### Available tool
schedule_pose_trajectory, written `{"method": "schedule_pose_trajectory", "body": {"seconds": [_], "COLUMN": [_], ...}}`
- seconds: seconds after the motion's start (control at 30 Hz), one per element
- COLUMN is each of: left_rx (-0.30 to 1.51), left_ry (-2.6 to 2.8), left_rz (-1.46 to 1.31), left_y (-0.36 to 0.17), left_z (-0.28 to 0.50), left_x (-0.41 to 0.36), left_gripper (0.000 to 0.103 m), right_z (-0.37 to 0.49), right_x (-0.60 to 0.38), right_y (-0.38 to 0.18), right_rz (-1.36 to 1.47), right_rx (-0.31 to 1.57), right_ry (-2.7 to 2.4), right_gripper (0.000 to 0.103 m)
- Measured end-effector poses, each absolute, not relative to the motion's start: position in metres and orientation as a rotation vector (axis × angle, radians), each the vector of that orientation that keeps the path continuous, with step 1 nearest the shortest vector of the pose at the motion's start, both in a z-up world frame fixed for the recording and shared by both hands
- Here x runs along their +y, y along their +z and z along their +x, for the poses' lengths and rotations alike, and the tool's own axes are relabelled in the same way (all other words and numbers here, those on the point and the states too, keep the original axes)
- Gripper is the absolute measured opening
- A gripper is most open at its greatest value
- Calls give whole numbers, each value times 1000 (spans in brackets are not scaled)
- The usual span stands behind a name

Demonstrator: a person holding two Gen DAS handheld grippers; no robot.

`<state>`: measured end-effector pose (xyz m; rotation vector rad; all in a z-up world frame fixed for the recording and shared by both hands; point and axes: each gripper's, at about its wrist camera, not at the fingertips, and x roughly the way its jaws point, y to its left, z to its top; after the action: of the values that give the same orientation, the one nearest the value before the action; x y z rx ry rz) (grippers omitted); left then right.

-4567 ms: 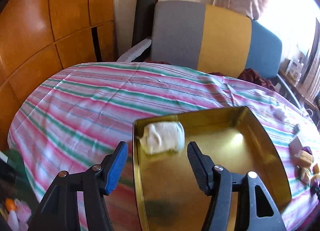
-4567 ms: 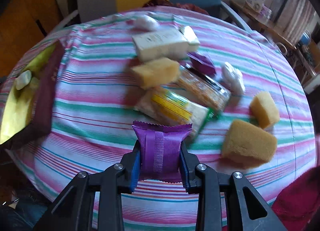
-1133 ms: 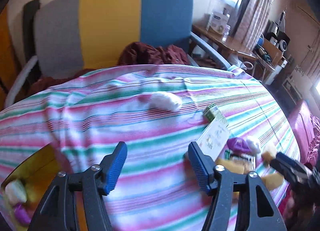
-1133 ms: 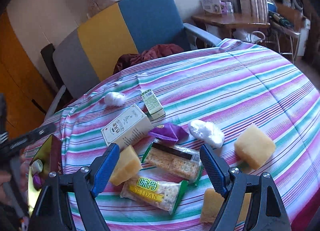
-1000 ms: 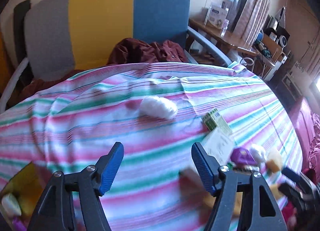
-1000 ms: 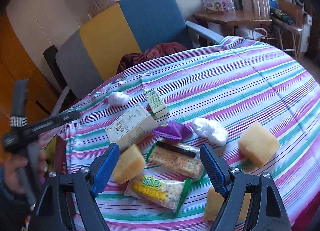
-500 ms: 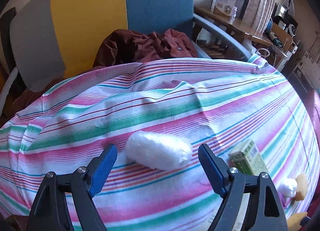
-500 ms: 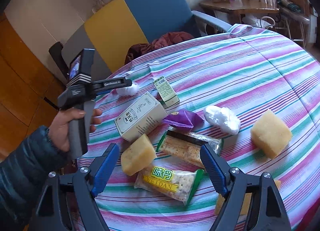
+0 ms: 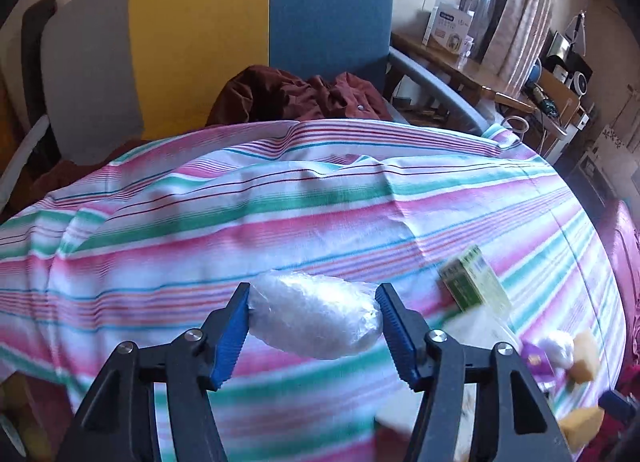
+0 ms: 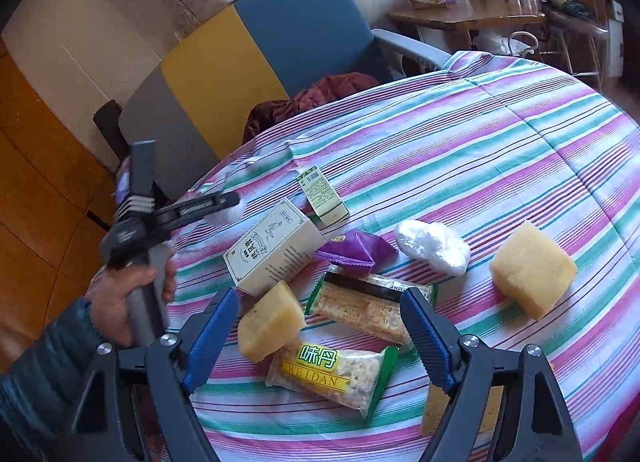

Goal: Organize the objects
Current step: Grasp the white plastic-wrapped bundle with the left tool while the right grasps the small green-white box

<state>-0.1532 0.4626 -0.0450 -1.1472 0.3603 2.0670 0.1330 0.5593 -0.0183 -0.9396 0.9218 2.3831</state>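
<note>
Striped tablecloth [image 10: 500, 150] ahead of our right gripper [image 10: 320, 338] carries most of the clutter unsorted: white box [image 10: 276, 246], cracker packets [image 10: 366, 308], sponges [image 10: 532, 270]. That gripper gapes wide, empty. Our left gripper [image 9: 314, 322] brackets the white plastic-wrapped bundle [image 9: 316, 318], pads touching its ends; we judge the pickup barely begun.

A striped tablecloth [image 10: 500, 150] covers the table, bearing boxes, snack packets, sponges

Right gripper [image 10: 320, 336] spread wide above cracker packet [image 10: 368, 308], sponge cube [image 10: 270, 322], striped tablecloth [image 10: 500, 150]
</note>
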Motion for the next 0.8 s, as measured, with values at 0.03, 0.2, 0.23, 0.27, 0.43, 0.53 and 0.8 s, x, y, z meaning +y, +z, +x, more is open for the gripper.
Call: {"method": "schedule_pose_trajectory", "body": {"seconds": [0.03, 0.2, 0.23, 0.27, 0.43, 0.53, 0.8], "left_rx": [358, 344, 346, 347, 297, 275, 199], "left_ry": [2066, 2062, 2059, 2058, 2053, 2069, 2119], "left_rz": [-1132, -1062, -1048, -1036, -1004, -981, -1027], "left_y": [-38, -7, -1, 4, 24, 31, 26], "left_z": [-144, -110, -104, -99, -80, -73, -71], "left_x": [454, 410, 400, 393, 347, 325, 269], "left_gripper": [63, 63, 63, 63, 63, 63, 63], "right_z": [133, 131, 131, 130, 114, 90, -11], "right_x": [559, 555, 555, 555, 553, 558, 602], "right_y": [-18, -17, -16, -16, -7, 2, -16], "right_rz": [-939, -933, -937, -942, -988, -1009, -1181], "right_rx": [917, 861, 862, 864, 850, 772, 662], "right_ry": [2383, 2382, 2380, 2379, 2399, 2415, 2331], "right_gripper": [84, 83, 82, 81, 73, 70, 66]}}
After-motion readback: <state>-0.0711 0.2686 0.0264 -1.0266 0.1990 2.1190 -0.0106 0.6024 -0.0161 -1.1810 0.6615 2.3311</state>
